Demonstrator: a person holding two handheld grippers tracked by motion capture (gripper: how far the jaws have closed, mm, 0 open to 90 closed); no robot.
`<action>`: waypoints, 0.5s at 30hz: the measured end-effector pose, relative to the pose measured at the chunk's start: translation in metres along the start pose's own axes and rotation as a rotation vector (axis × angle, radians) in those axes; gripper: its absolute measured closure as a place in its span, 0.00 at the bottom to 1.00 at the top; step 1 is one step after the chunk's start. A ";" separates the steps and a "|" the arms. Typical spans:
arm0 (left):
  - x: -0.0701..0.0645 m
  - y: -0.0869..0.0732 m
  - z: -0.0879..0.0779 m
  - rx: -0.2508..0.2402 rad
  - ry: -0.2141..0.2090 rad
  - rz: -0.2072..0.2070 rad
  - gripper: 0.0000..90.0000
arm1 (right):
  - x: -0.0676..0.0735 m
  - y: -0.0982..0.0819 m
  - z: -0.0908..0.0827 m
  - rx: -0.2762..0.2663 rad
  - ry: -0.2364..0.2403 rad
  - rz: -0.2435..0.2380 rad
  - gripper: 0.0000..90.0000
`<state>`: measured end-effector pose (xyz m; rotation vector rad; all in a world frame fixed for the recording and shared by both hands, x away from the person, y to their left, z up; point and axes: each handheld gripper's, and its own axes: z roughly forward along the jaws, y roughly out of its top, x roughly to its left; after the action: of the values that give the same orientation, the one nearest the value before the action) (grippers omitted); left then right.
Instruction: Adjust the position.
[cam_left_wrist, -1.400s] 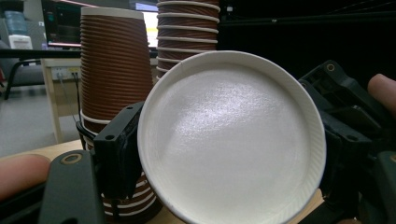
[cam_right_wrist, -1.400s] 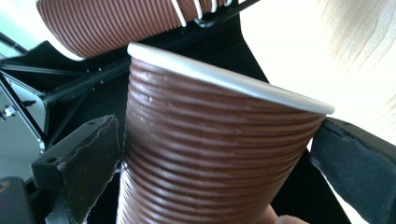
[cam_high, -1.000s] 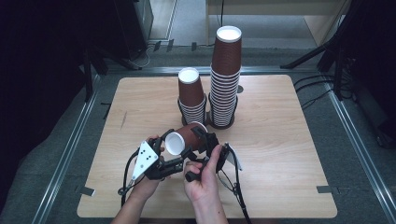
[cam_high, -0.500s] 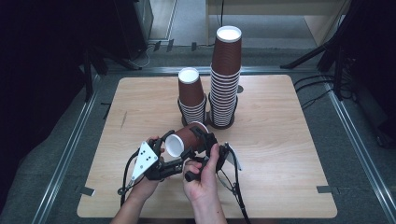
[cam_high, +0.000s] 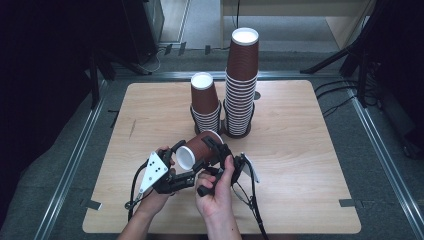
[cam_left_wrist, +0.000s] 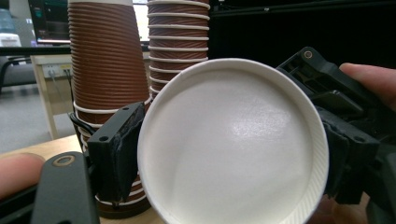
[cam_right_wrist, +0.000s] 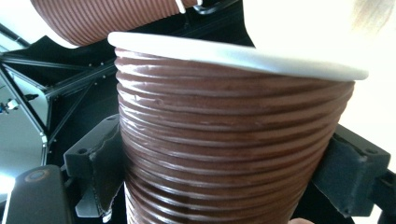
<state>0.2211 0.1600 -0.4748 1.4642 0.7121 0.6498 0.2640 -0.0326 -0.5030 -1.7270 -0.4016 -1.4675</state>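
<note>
Right hand-held gripper (cam_high: 212, 150) has just closed and clamps the ribbed cup (cam_high: 197, 150), lying sideways at lower centre. Left hand-held gripper (cam_high: 175, 165), jaws just easing apart, brackets its rim loosely. Risk: overtight pads crush the thin wall; stacks (cam_high: 240, 80) stand near behind.

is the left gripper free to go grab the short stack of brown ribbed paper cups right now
Probably not. The left gripper is at the brown ribbed paper cup lying sideways, which the right gripper clamps too. The table between it and the short stack looks bare, though.
</note>
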 end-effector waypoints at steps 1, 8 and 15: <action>0.000 0.000 0.000 0.004 -0.001 -0.002 0.22 | 0.000 0.000 0.000 -0.002 0.003 -0.004 0.15; 0.002 -0.002 0.002 0.044 -0.008 -0.027 0.09 | 0.008 -0.001 -0.006 -0.029 0.015 -0.052 0.15; 0.005 0.000 0.000 0.042 -0.020 -0.060 0.02 | 0.019 0.003 -0.015 -0.102 0.015 -0.129 0.15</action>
<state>0.2237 0.1638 -0.4754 1.4807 0.7553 0.5760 0.2613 -0.0510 -0.4864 -1.7980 -0.4446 -1.6168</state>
